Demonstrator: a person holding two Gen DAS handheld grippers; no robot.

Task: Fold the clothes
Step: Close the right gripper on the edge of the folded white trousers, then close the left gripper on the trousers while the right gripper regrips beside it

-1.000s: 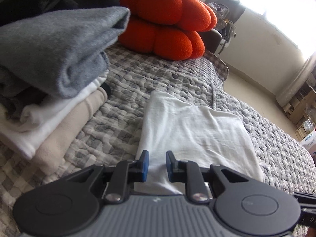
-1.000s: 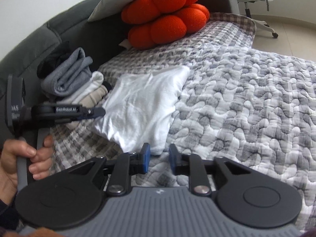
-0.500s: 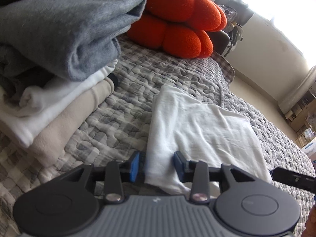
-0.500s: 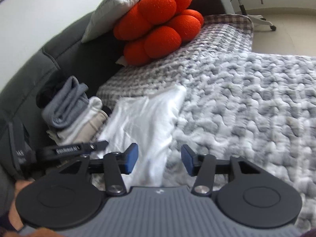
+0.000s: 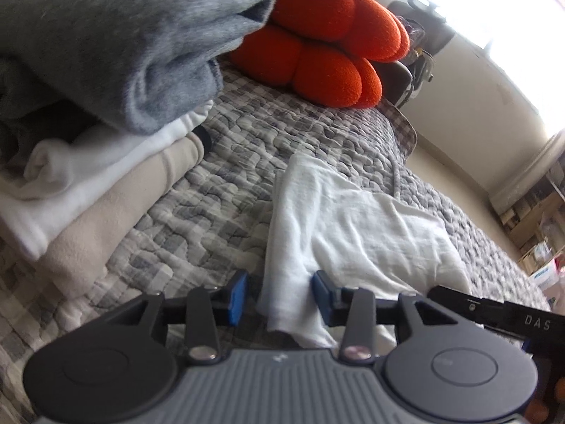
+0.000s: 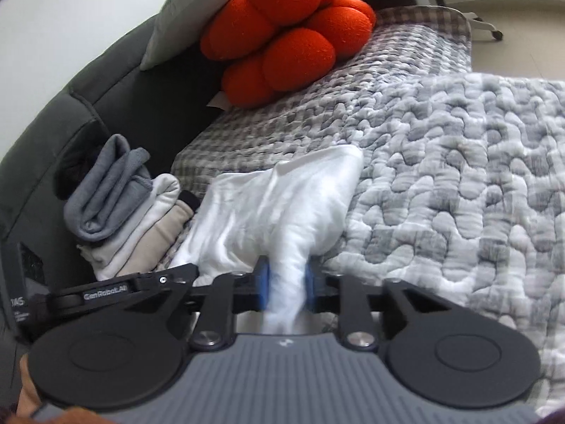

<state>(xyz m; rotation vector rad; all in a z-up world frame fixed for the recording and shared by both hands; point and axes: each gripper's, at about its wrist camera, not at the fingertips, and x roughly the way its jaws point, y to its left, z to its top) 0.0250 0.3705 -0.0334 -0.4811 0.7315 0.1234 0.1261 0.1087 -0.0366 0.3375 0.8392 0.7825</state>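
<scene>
A folded white garment [image 5: 353, 233] lies on the grey quilted bed cover [image 5: 219, 212]; it also shows in the right wrist view [image 6: 282, 205]. My left gripper [image 5: 279, 296] is open, its blue pads on either side of the garment's near left corner. My right gripper [image 6: 286, 286] is closing on the garment's near right corner, with cloth bunched between its blurred blue pads. The left gripper's body [image 6: 116, 295] shows at the left of the right wrist view.
A stack of folded clothes [image 5: 88, 106], grey on top, then white and beige, sits left of the garment; it also shows in the right wrist view [image 6: 120, 212]. An orange lumpy cushion [image 5: 325, 53] and a white pillow [image 6: 197, 3] lie at the dark headboard [image 6: 106, 99].
Both grippers opened and moved forward onto the garment's near edge. The right one has closed in around its corner; the left stays open around the other corner.
</scene>
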